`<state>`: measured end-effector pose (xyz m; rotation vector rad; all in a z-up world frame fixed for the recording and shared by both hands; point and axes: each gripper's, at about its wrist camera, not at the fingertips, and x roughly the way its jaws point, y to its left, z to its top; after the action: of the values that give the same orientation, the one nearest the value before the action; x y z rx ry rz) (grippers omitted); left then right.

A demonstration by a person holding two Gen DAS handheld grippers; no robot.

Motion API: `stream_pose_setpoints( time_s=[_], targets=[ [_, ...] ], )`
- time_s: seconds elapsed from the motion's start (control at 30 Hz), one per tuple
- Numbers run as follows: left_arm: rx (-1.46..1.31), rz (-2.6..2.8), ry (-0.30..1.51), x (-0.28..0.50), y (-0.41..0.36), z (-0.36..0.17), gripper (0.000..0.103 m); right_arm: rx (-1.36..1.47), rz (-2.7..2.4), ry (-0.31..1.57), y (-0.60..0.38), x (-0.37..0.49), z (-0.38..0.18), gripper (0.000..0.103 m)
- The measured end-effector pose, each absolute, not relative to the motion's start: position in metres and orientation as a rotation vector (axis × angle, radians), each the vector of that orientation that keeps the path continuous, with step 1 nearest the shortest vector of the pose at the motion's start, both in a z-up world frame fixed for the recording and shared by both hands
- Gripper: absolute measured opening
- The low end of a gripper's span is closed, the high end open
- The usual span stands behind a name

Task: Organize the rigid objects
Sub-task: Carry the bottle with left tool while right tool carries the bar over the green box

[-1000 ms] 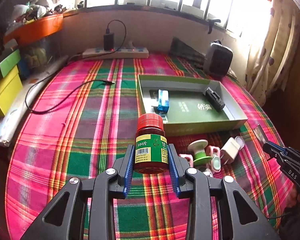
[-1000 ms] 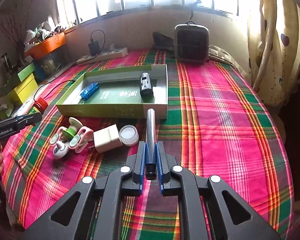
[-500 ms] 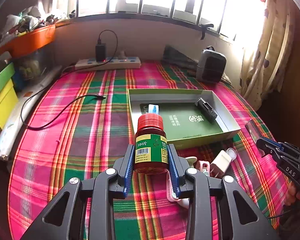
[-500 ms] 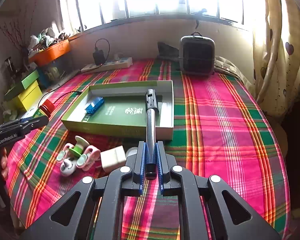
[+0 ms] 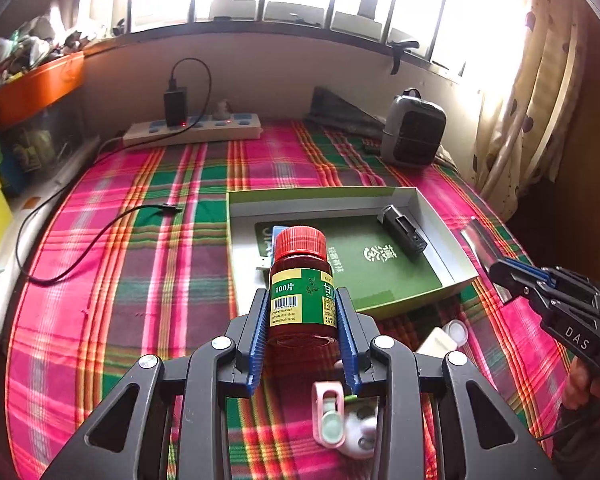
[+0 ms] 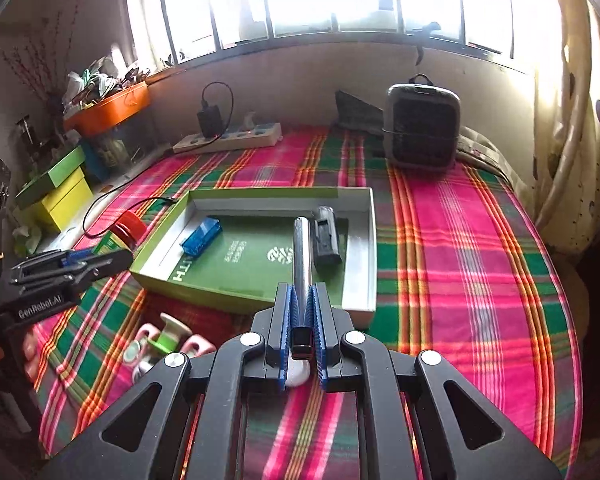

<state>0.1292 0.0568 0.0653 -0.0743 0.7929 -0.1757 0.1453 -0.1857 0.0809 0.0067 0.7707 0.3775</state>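
My left gripper (image 5: 303, 300) is shut on a brown pill bottle (image 5: 302, 285) with a red cap and green label, held upright above the near left edge of the green box (image 5: 456, 276). My right gripper (image 6: 303, 296) is shut on a silver metal tube (image 6: 302, 248), held over the box's near wall (image 6: 256, 300). The box holds a blue item (image 6: 201, 237) and a black item (image 6: 326, 240). The right gripper shows in the left wrist view (image 5: 512, 280) and the left gripper in the right wrist view (image 6: 96, 262).
Pink and green plastic pieces (image 6: 168, 340), a white block (image 5: 436, 342) and a white lid (image 5: 457, 330) lie on the plaid cloth in front of the box. A power strip (image 5: 192, 130), a loose black cable (image 5: 100, 236) and a grey heater (image 6: 420, 128) are farther back.
Both grippers have moved forward towards the box with their loads. The bottle now hangs over the box's near left edge and the tube reaches over its near wall.
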Motion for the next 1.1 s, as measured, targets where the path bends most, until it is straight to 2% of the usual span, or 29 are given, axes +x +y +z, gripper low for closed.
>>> stream_pose_setpoints(
  time_s=[1.1],
  targets=[
    [-0.051, -0.216, 0.896, 0.214, 0.025, 0.031, 0.031, -0.012, 0.424, 0.910, -0.142, 0.238, 0.042, 0.011]
  ],
)
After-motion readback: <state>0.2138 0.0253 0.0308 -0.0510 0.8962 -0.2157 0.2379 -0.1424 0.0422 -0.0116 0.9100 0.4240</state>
